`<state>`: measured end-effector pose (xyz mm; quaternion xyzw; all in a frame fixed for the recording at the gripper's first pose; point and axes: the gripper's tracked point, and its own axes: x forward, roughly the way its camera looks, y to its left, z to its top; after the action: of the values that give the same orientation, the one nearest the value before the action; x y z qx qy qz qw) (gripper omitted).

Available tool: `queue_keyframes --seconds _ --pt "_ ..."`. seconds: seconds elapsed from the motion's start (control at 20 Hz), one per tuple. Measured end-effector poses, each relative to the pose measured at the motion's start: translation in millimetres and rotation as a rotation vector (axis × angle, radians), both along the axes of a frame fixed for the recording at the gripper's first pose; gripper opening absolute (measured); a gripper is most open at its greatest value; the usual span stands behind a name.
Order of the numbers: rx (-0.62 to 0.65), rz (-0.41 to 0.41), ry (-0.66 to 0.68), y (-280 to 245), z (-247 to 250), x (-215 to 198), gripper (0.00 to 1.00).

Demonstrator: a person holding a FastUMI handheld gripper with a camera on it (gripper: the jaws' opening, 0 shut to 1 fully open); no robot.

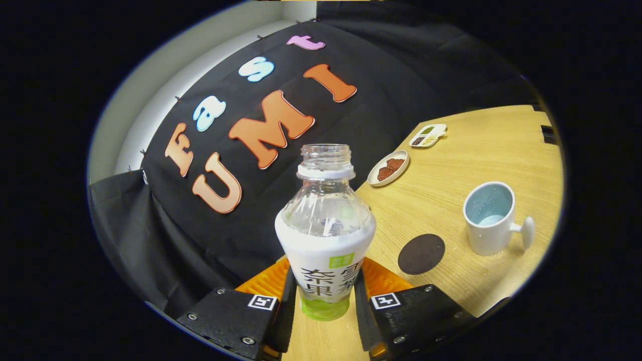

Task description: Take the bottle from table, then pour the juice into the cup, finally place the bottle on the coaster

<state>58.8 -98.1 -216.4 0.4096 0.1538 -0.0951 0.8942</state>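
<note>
A clear plastic bottle [325, 235] with a white label and no cap stands between my fingers, and both fingers press on its lower body. My gripper [323, 296] is shut on it. The view is tilted, so the wooden table [451, 165] slopes away to the right. A white mug [490, 218] with a pale blue inside sits beyond the fingers to the right, its handle pointing right, with a little liquid at its bottom. A dark round coaster [421, 253] lies on the table between the bottle and the mug.
A small plate [388, 168] with brown pieces sits farther back on the table. Beyond it lies a white divided dish [428, 135] with small portions. The black cloth wall hangs behind the bottle and to the left.
</note>
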Motion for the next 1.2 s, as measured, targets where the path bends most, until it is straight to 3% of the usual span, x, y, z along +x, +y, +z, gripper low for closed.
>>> queue_keyframes --seconds 0.3,0.7,1.2 --pt "0.229 -0.085 -0.042 -18.6 0.6 9.4 0.54" --pt "0.390 -0.177 -0.060 -36.0 10.8 12.3 0.54" --pt "0.579 -0.230 -0.096 -39.7 17.8 18.6 0.53"
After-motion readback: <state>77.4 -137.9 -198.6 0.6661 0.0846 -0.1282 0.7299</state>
